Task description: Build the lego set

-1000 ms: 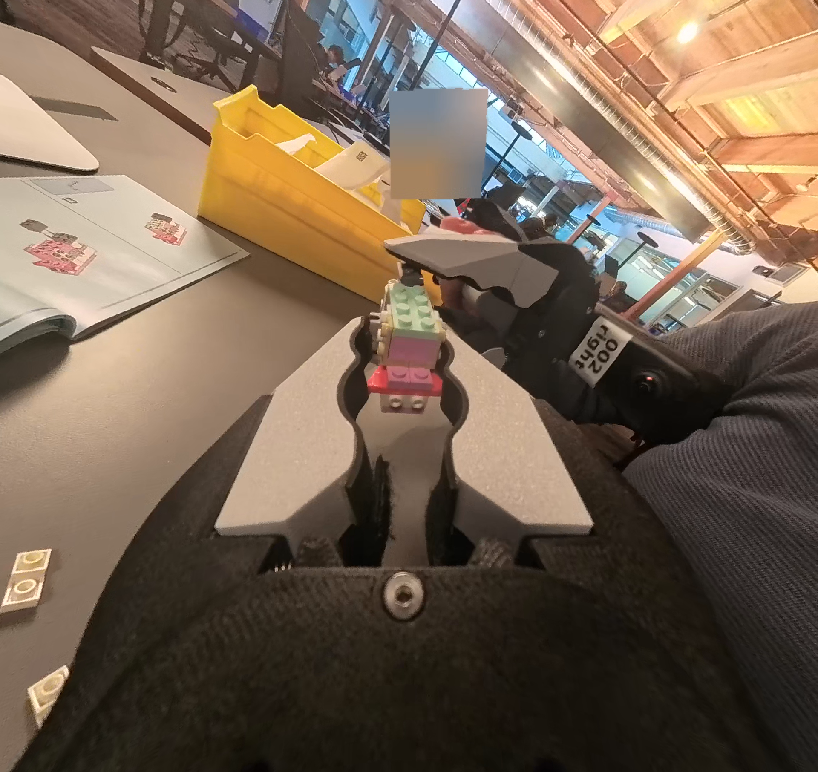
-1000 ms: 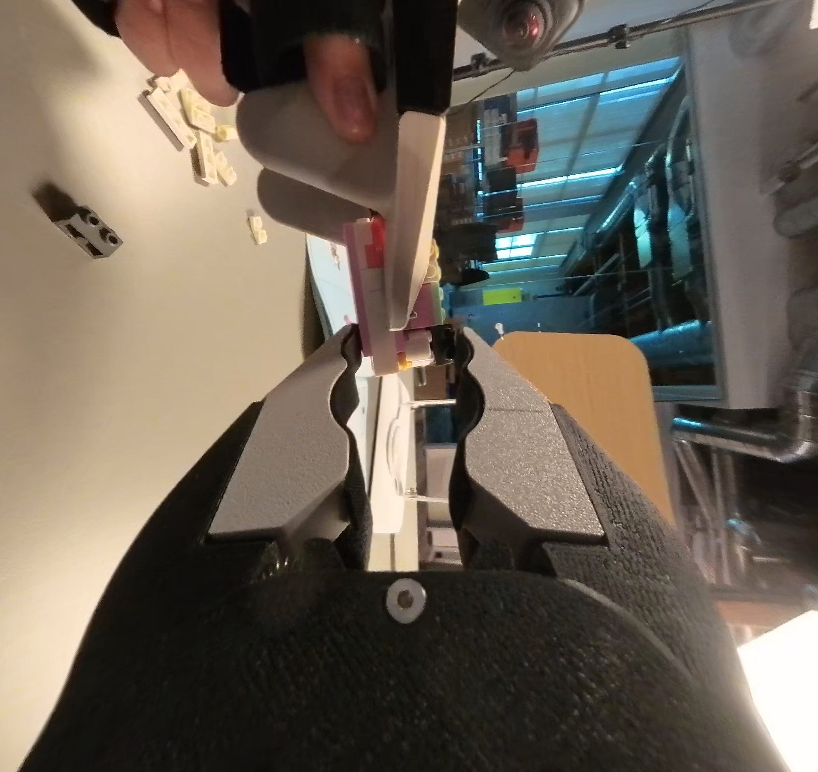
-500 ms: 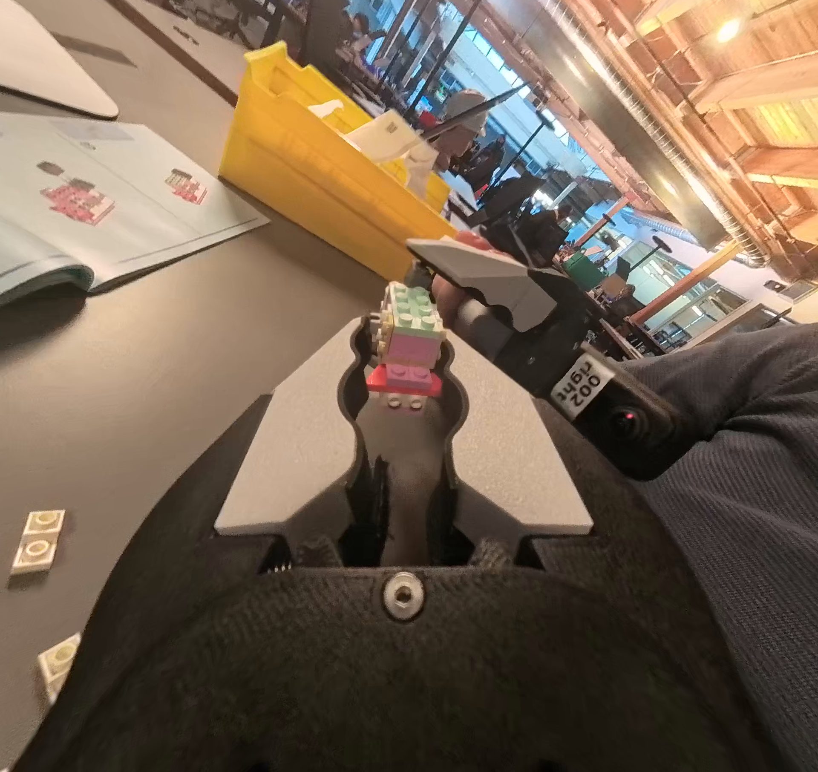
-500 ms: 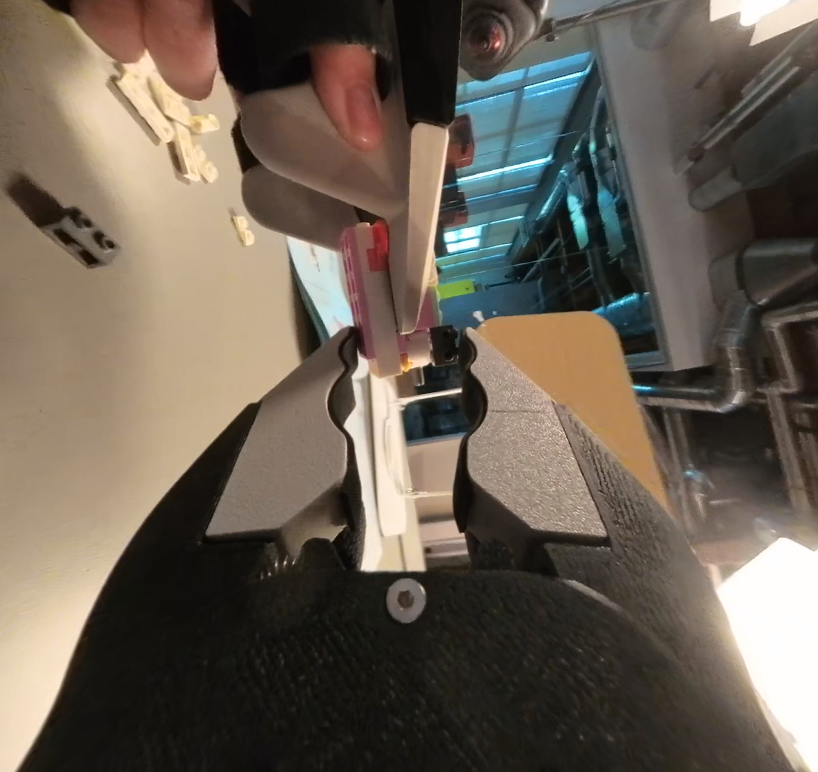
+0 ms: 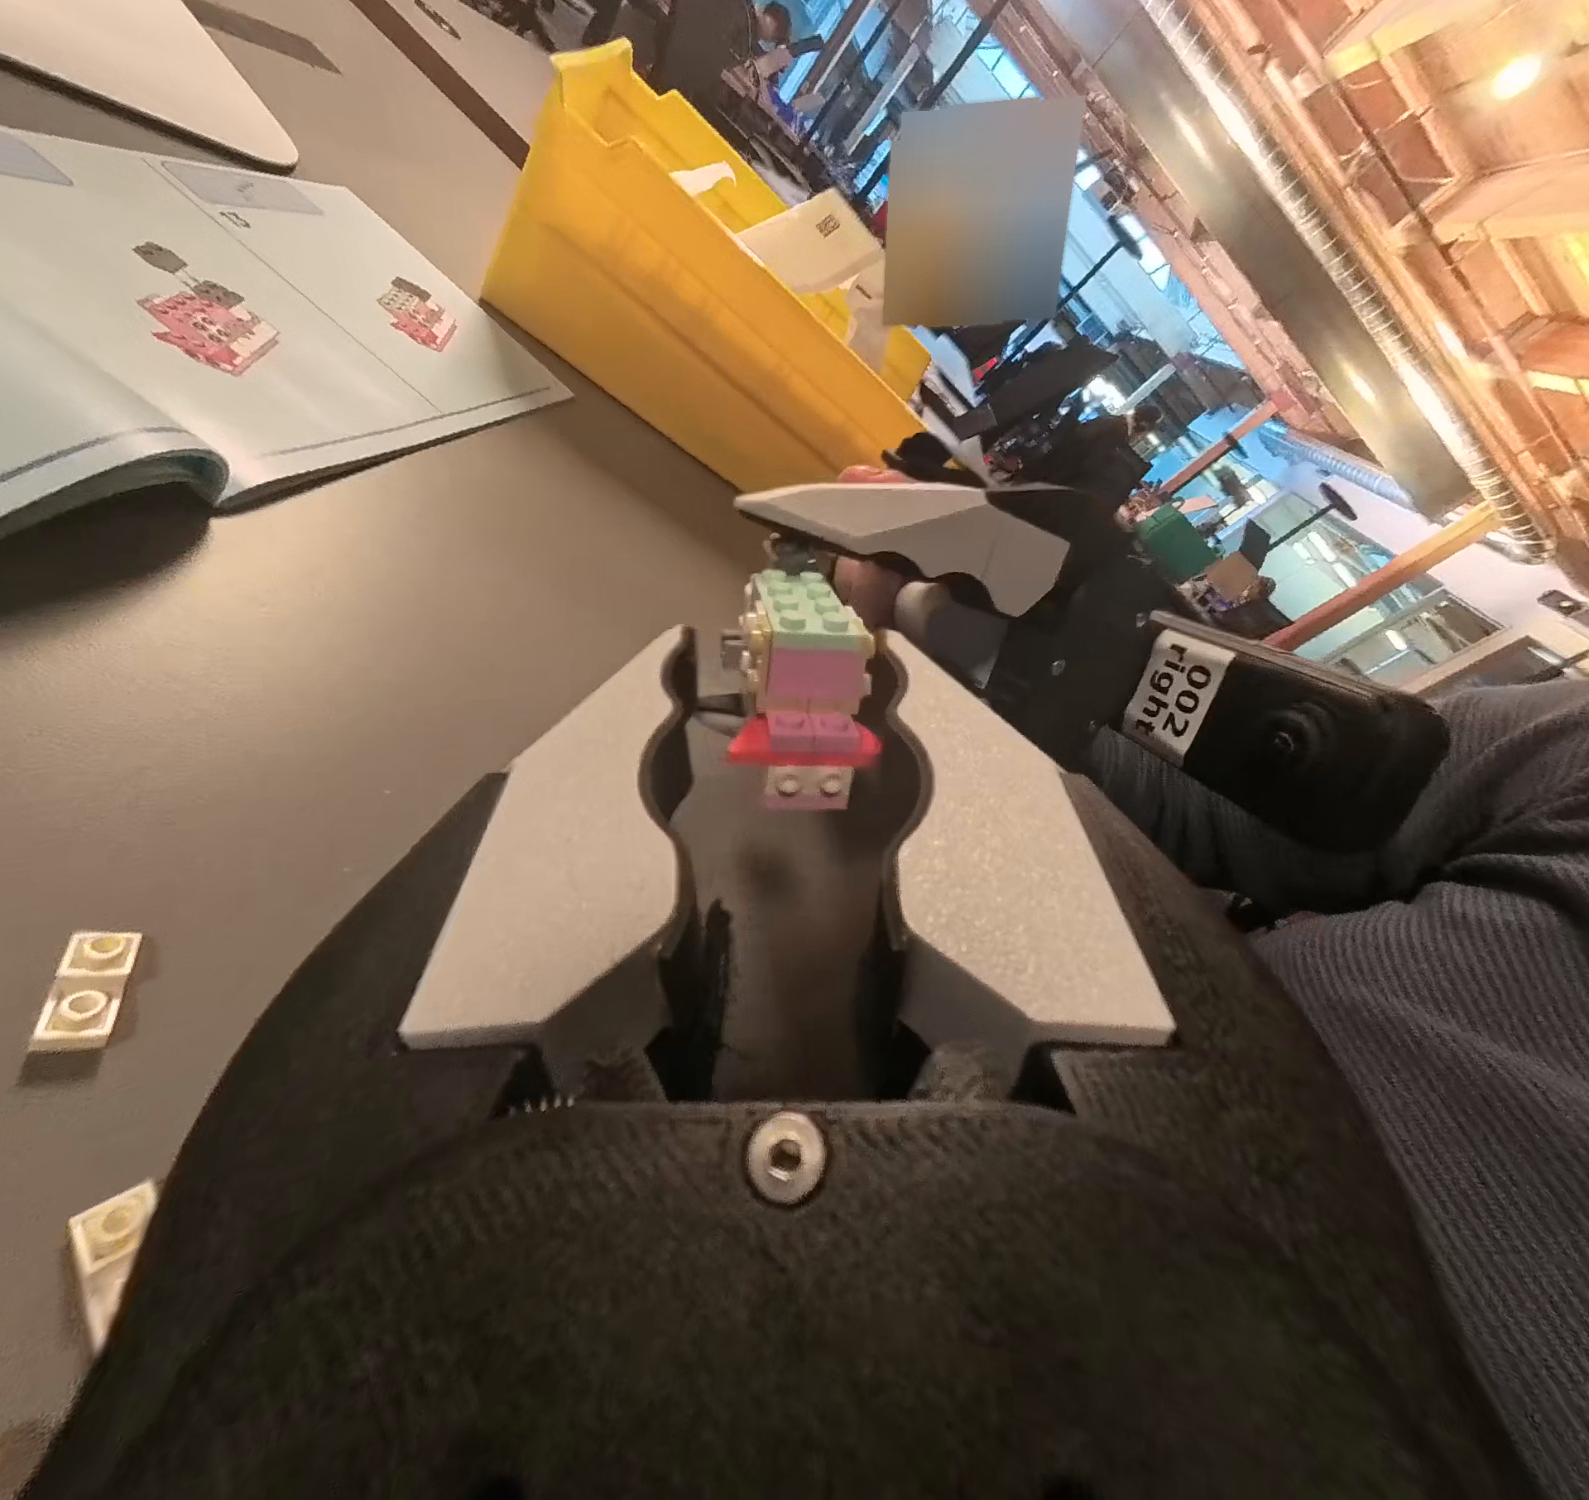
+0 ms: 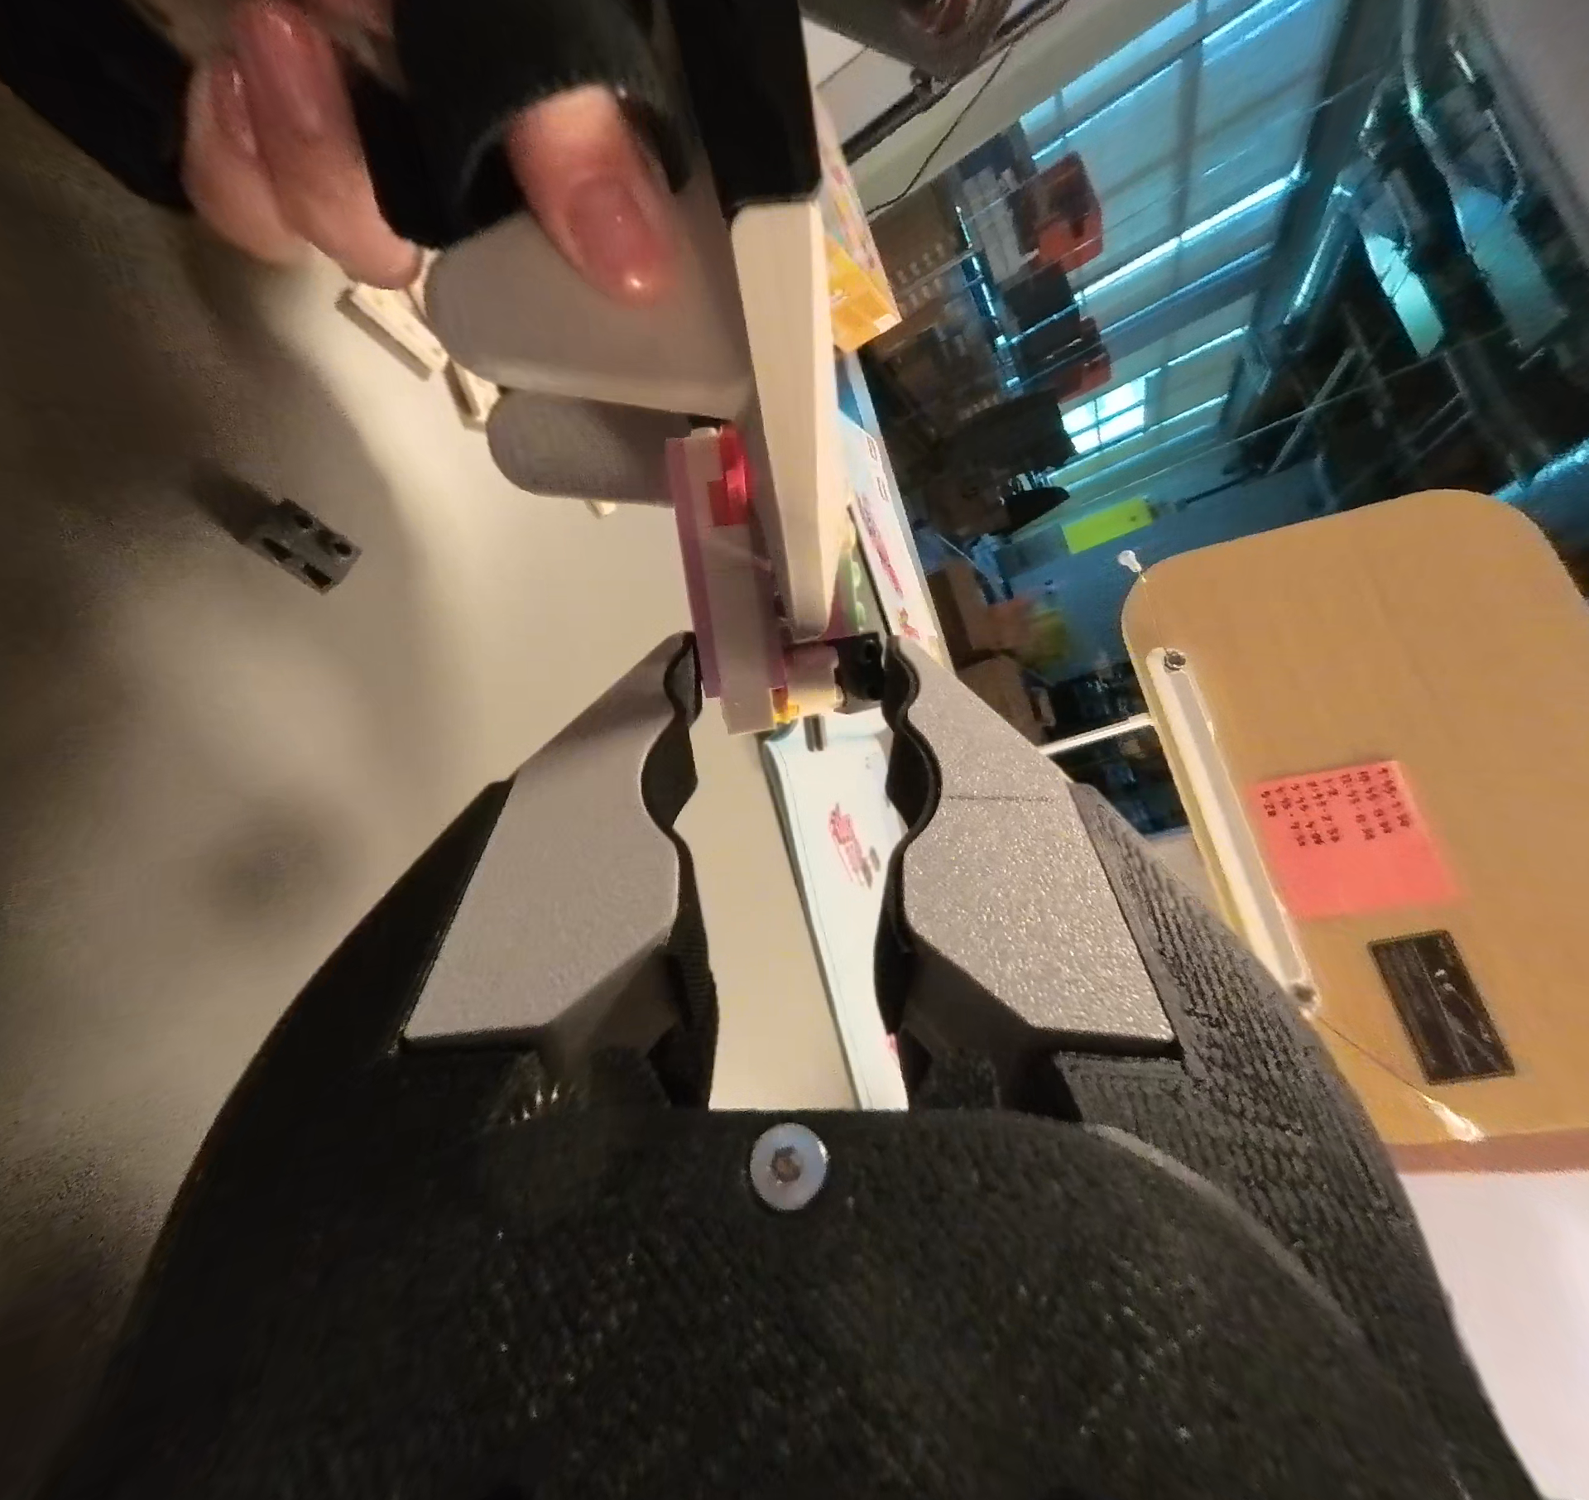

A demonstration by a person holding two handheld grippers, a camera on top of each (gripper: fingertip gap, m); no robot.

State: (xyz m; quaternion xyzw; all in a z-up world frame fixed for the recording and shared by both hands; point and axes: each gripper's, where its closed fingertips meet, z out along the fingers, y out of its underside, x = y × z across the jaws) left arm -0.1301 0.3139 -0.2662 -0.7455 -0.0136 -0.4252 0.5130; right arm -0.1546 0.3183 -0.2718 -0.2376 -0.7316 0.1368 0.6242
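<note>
Near the left gripper (image 5: pixel 787 685), two small cream flat pieces (image 5: pixel 82 990) lie on the grey counter (image 5: pixel 344 685); another at the left edge is cut off. A dark ribbed sleeve (image 5: pixel 1419 1029) fills the near right.

The little brick model (image 5: pixel 808 650) is up in the air between the tips of both grippers. It has a mint green top with bumps, a pink middle, a red flat piece sticking out, and a pale block below. The left gripper's jaws are let go: a gap shows between the left fingertip and the model. The right gripper (image 6: pixel 787 676) has its jaws squeezed on the model, one tip on the lilac side, the other on a small black piece. A hand (image 6: pixel 430 126) holds the left gripper.

A white label (image 5: pixel 1174 697) with writing sits on the right gripper. Farther left, an open booklet (image 5: pixel 258 341) shows pictures of pink bricks. Behind it stands a yellow bin (image 5: pixel 671 323) with white papers inside. A dark grey brick (image 6: pixel 297 543) lies on the counter, blurry.
</note>
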